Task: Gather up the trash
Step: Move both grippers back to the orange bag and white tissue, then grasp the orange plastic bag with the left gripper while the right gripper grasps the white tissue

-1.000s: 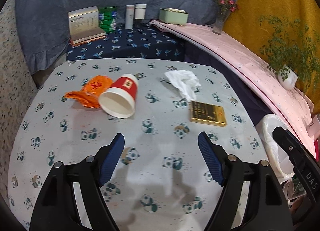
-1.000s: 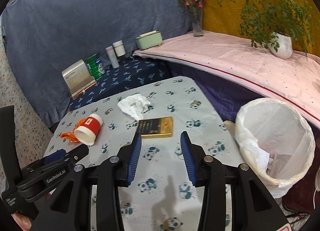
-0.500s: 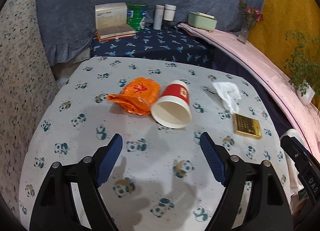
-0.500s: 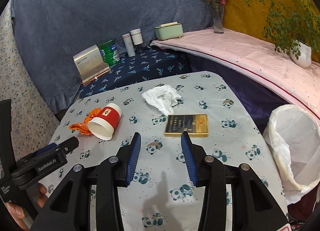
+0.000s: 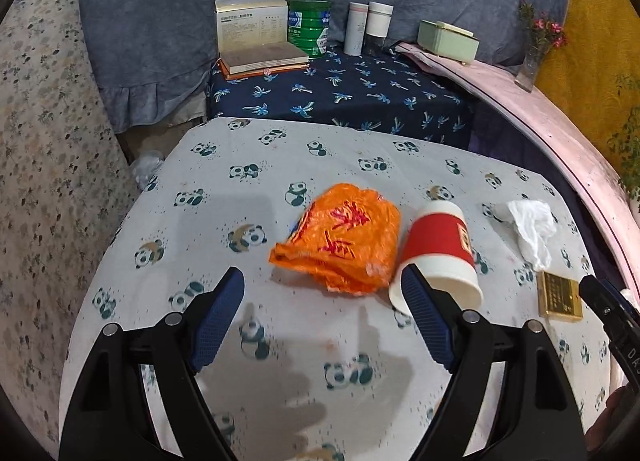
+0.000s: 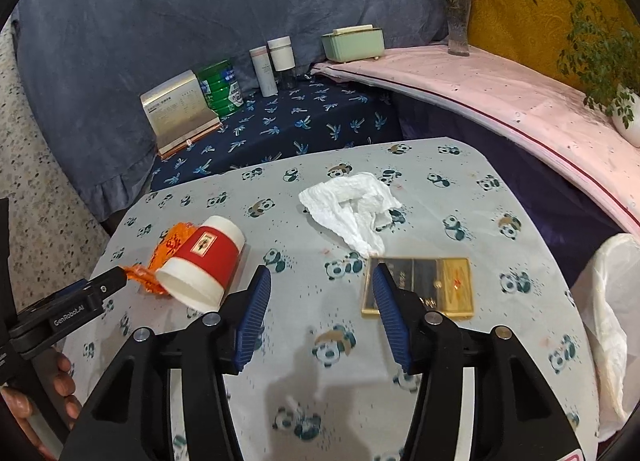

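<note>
While left tool (image 5: 322, 301) gapes before orange wrapper (image 5: 344, 239), right tool (image 6: 318, 293), opening, empty, nears gold box (image 6: 436, 285).

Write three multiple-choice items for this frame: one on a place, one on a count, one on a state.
1. What touches the crumpled orange plastic wrapper?
A. white tissue
B. red-and-white paper cup
C. gold box

2. How many loose items lie on the panda-print tablecloth?
A. two
B. four
C. six

3. How does the cup sit?
A. upright
B. on its side
C. upside down

B: the cup lies against the wrapper.
B: wrapper, cup, crumpled white tissue, flat gold box.
B: its open mouth faces sideways toward the camera.
</note>
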